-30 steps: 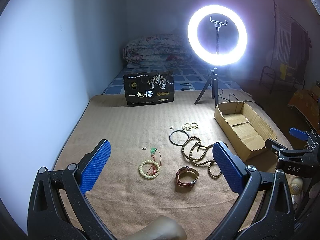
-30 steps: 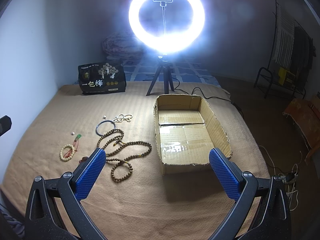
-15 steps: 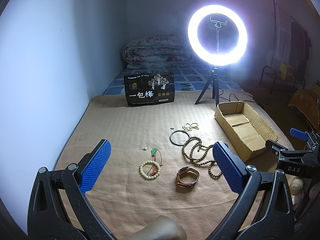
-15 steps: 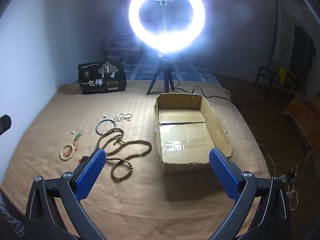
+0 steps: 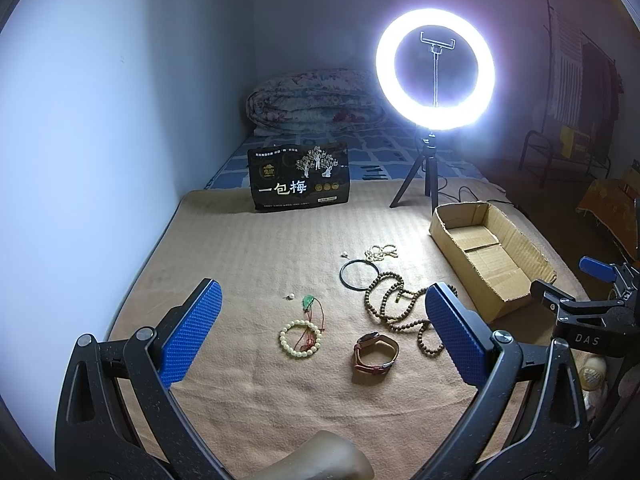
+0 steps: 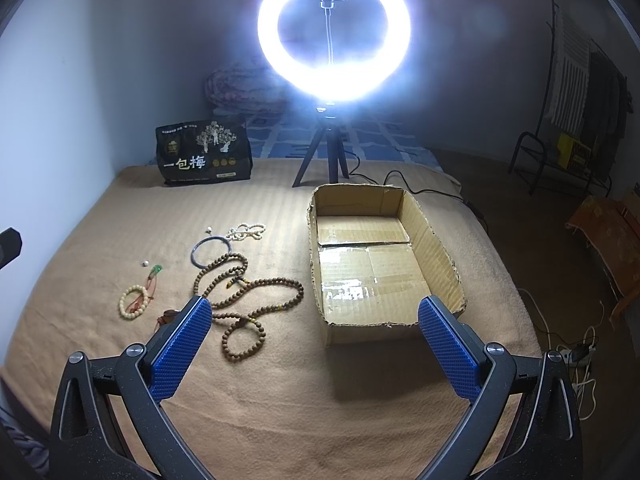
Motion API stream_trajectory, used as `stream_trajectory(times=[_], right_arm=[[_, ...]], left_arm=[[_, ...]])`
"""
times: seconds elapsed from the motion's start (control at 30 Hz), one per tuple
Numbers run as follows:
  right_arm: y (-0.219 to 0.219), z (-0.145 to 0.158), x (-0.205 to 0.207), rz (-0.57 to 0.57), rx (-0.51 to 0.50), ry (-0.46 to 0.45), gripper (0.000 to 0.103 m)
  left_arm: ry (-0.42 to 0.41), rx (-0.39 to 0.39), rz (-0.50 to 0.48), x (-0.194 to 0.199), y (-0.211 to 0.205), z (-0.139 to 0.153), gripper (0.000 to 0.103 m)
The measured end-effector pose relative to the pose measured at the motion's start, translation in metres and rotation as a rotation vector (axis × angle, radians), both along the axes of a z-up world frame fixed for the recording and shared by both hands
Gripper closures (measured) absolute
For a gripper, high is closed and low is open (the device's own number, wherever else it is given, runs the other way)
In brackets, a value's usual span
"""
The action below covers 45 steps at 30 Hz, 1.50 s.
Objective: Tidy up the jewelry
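Nothing sorted yet, judging by how things lie: cardboard box [image 6: 372, 264] bare inside, straight ahead of the right gripper [image 6: 316, 346] and a little toward its right finger, with every piece of jewelry out on the tan blanket [image 6: 280, 400]. Right gripper spread wide, nothing between the blue pads, hanging above the blanket short of the box's near wall. Left gripper [image 5: 320, 334] likewise spread and empty, held above the scattered pieces. Directly ahead between its fingers: cream bead bracelet [image 5: 300, 338] with a red cord across it, brown leather watch [image 5: 376, 356] just beside it toward the right finger, green pendant [image 5: 307, 301] a little beyond the bracelet, a tiny white bead [image 5: 291, 296] near that. Farther ahead: dark bangle [image 5: 360, 274], touching or overlapping the long wooden bead necklace [image 5: 400, 312], whose near loops run partly behind the left gripper's right finger; small pale bead strand [image 5: 382, 251] beyond the bangle. From the right wrist view, the same necklace [image 6: 244, 296] ahead of and just beside the left finger, well short of the box. Left to do, apparently everything: each piece picked up and carried across to the box on the right. Bracelet or watch probably the easiest first grab for the left gripper, lying nearest; necklace likely awkward, being long, looped and prone to trailing.
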State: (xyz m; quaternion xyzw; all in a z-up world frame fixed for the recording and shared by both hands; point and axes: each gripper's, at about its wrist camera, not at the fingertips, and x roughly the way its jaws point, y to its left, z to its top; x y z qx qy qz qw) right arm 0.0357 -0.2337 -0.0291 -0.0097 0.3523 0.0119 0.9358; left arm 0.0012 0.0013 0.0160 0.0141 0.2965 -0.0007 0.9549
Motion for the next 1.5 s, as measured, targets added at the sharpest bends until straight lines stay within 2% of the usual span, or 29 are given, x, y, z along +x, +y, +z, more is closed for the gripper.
stream_trajectory(times=[0.37, 0.67, 0.9, 1.13, 1.2, 1.33, 1.43, 1.5], right_arm=[[0.002, -0.003, 0.001, 0.002, 0.005, 0.016, 0.001], [0.001, -0.004, 0.008, 0.003, 0.017, 0.032, 0.001], [0.009, -0.012, 0.017, 0.076, 0.024, 0.062, 0.001], [0.025, -0.018, 0.041, 0.179, 0.023, 0.132, 0.002], [0.026, -0.021, 0.051, 0.199, 0.062, 0.178, 0.015], [0.029, -0.034, 0.072, 0.236, 0.130, 0.285, 0.026], [0.036, -0.048, 0.088, 0.257, 0.143, 0.362, 0.036], [0.038, -0.057, 0.095, 0.260, 0.164, 0.409, 0.041]], left_arm=[[0.006, 0.000, 0.000, 0.001, 0.002, -0.001, 0.000], [0.024, 0.009, 0.027, 0.008, 0.008, -0.014, 0.000], [0.077, -0.019, 0.069, 0.024, 0.025, -0.025, 0.000], [0.160, -0.075, 0.035, 0.042, 0.028, -0.041, 0.001], [0.197, -0.101, 0.031, 0.048, 0.028, -0.048, 0.008], [0.264, -0.134, 0.019, 0.057, 0.026, -0.063, 0.021], [0.331, -0.163, -0.008, 0.065, 0.019, -0.081, 0.031], [0.407, -0.209, -0.032, 0.072, 0.014, -0.096, 0.043]])
